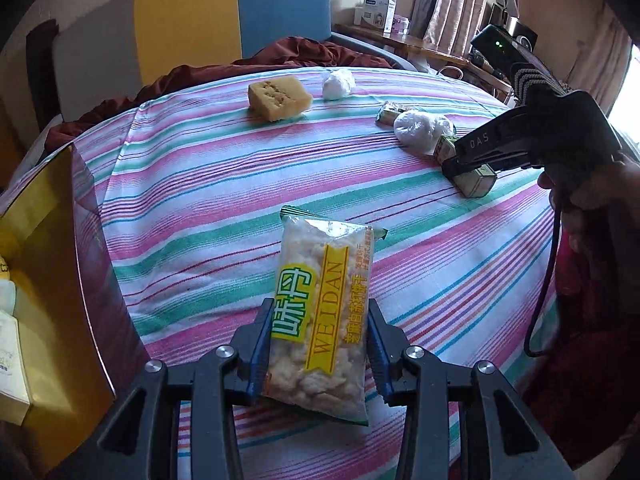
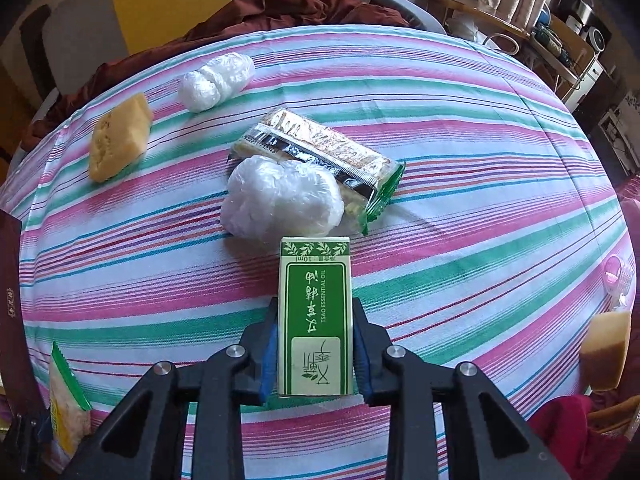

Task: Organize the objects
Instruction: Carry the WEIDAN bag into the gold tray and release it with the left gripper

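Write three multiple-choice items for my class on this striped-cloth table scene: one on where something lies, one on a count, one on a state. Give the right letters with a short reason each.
1. Where does the yellow sponge block lie in the right wrist view?
A. Far left on the striped cloth
B. Inside the gold box
C. On top of the green carton

2. How many white plastic-wrapped bundles lie on the cloth?
A. One
B. Two
C. Four

3. What is the state of the right tool?
A. Open and bare
B. Shut on the essential oil carton
C. Shut on a sponge

Answers:
1 A, it sits on the cloth left of the small bundle.
2 B, that one plus the large bundle.
3 B, both pads press the carton's sides.
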A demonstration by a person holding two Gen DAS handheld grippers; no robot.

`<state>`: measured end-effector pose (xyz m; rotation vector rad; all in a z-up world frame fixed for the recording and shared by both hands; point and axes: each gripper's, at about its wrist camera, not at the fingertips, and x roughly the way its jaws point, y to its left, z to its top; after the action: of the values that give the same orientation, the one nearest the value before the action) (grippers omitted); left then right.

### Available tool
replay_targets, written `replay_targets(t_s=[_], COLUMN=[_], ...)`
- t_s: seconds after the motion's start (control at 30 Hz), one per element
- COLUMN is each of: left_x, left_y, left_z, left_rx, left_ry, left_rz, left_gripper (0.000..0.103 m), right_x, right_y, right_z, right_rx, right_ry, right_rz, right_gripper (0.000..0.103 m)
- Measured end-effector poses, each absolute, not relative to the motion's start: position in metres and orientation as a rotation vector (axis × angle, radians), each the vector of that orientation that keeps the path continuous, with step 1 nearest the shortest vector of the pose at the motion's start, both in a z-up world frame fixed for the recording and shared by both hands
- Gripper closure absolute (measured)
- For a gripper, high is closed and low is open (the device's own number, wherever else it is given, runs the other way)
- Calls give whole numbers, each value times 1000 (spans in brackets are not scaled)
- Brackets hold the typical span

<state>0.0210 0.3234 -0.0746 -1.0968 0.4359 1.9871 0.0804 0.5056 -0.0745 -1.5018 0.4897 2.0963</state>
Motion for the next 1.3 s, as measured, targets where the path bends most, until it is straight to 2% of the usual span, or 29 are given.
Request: replay_targets(t_s=[0.23, 0.7, 0.9, 1.13, 1.3], left_x=[27, 23, 5, -25, -39], left_y=[311, 261, 220, 139, 110], left_z=[-67, -15, -12, 1, -5], left_rx=[-1083, -999, -1057, -1094, -1066], left_ry=[417, 301, 230, 72, 275], left_rz=[2001, 2116, 2184, 2241, 2222], left_gripper=[60, 60, 60, 60, 60], right_x=[84, 68, 66, 64, 68], right_y=[507, 497, 494, 486, 476], right_z=[-74, -81, -81, -83, -77], right_rx=[-1506, -1507, -1508, -1511, -1513], right_ry=[462, 400, 367, 321, 308], right_rz=[2093, 2092, 2090, 2087, 2088], right_gripper=[73, 73, 73, 73, 73])
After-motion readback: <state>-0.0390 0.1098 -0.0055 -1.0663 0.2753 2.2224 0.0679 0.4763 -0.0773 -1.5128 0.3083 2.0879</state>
